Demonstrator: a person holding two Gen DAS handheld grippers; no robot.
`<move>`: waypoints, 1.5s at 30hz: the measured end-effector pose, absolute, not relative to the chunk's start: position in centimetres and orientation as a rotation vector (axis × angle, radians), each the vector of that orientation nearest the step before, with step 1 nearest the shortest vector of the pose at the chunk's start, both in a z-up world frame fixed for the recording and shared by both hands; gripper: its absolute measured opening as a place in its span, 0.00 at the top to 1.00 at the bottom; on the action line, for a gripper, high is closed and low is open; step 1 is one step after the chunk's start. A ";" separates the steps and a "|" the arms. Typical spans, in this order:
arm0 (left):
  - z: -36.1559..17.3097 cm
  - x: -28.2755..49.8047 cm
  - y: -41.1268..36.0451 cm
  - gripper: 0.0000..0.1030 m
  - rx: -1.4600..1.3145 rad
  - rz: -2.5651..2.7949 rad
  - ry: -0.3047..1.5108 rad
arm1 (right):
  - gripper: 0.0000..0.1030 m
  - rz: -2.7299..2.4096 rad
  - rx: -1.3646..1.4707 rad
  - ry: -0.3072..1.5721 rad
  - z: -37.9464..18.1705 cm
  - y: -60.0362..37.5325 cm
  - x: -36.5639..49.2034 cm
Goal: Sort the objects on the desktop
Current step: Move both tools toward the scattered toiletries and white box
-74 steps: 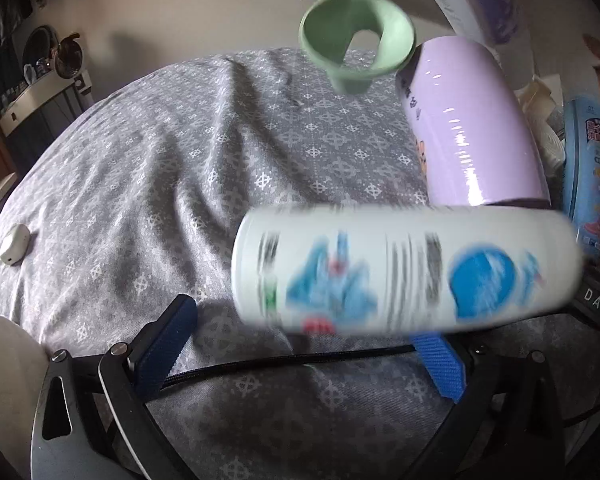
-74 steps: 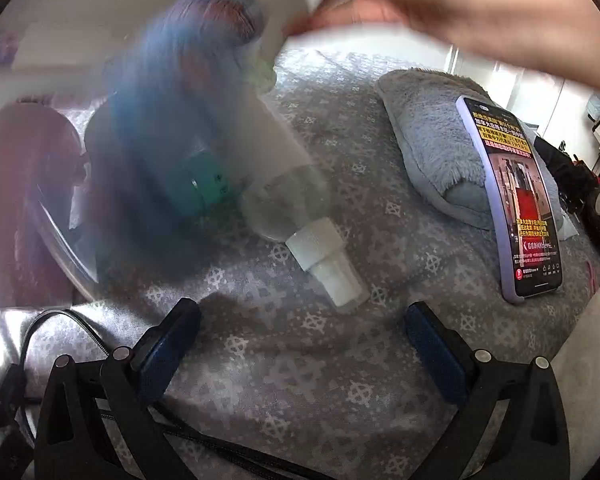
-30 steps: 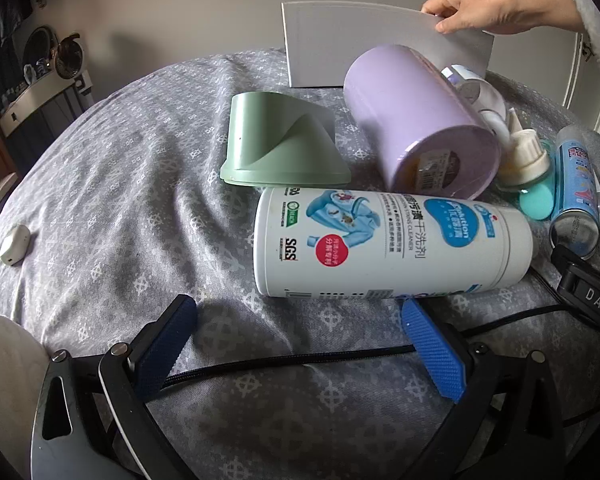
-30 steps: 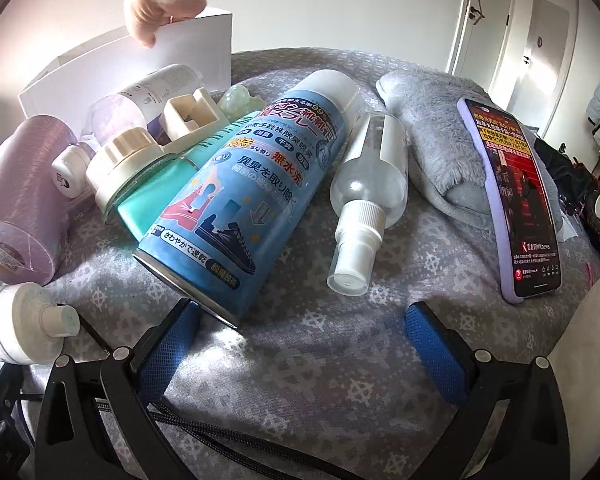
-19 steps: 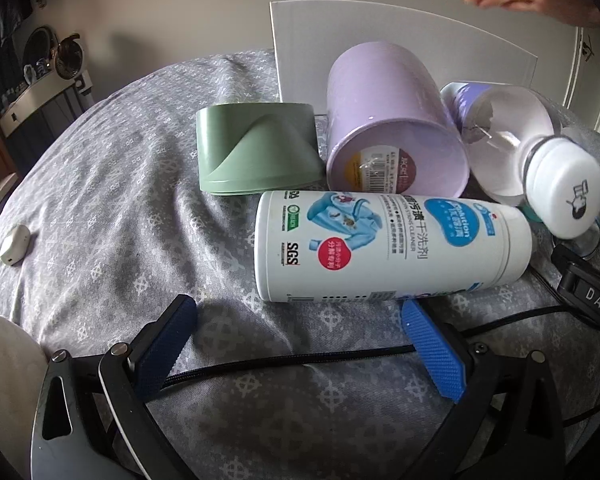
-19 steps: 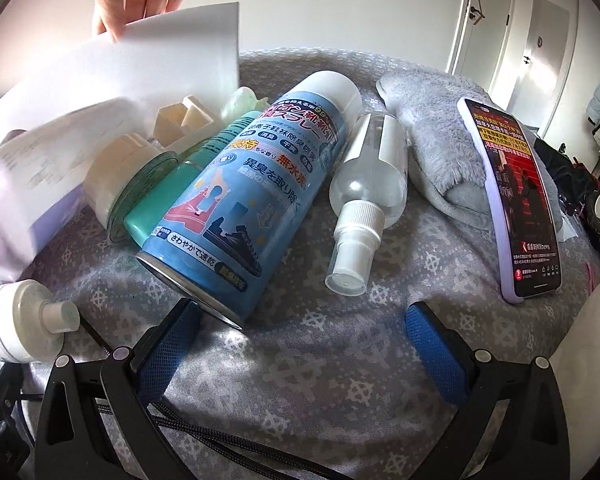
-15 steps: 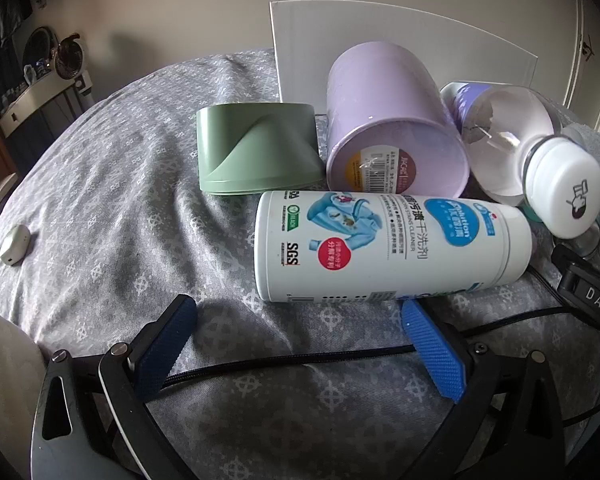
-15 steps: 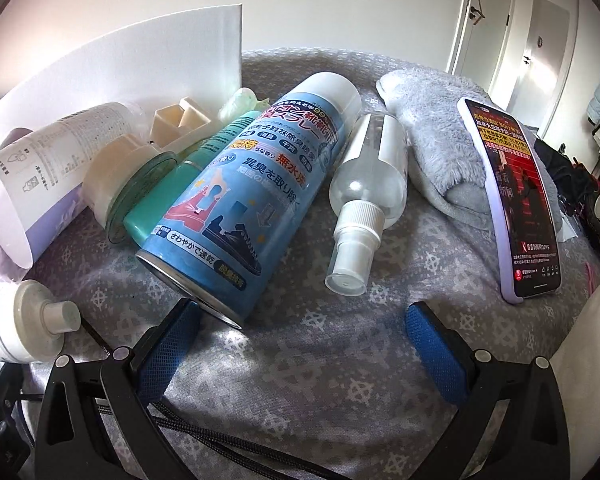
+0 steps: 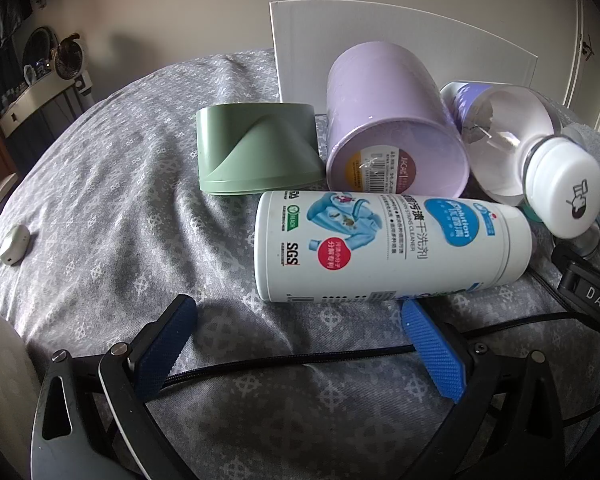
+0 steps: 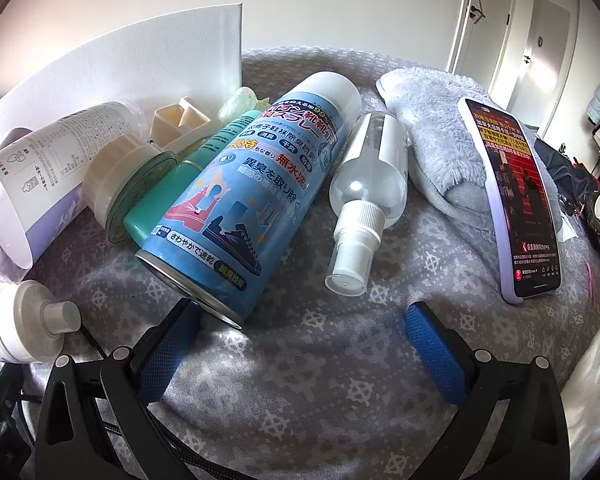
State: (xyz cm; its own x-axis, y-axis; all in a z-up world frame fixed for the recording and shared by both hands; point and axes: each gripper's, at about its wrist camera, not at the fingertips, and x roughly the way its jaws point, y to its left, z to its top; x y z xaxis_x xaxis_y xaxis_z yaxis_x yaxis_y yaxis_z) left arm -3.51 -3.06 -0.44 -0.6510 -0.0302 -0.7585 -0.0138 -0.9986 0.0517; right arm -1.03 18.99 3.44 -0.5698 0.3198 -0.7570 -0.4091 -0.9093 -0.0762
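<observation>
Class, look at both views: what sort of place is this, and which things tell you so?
Probably a room in a home: household bottles such as a spray can lie on a grey patterned cloth, with white doors and a phone nearby.

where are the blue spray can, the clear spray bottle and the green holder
blue spray can (image 10: 252, 184): right wrist view, middle of its printed label
clear spray bottle (image 10: 370, 178): right wrist view, its clear body
green holder (image 9: 256, 148): left wrist view, middle of its side wall
</observation>
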 end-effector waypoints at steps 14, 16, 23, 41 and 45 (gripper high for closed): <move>-0.5 -3.9 -3.3 0.00 1.313 -2.837 -0.099 | 0.00 2.462 -1.156 0.146 3.5 18.6 -1.1; -0.3 -4.0 -3.7 0.00 1.327 -2.838 -0.087 | 0.00 2.463 -1.156 0.146 3.5 18.6 -1.1; 0.7 -3.3 -3.9 0.00 1.568 -2.759 -0.031 | 0.00 2.422 -1.194 0.211 3.8 17.1 0.6; 12.1 1.0 -4.1 0.00 1.420 -2.941 -0.093 | 0.00 2.480 -1.355 0.339 5.5 14.6 4.6; 14.2 -1.7 -5.1 0.00 1.406 -2.998 -0.074 | 0.00 2.462 -1.442 0.430 5.1 14.2 5.9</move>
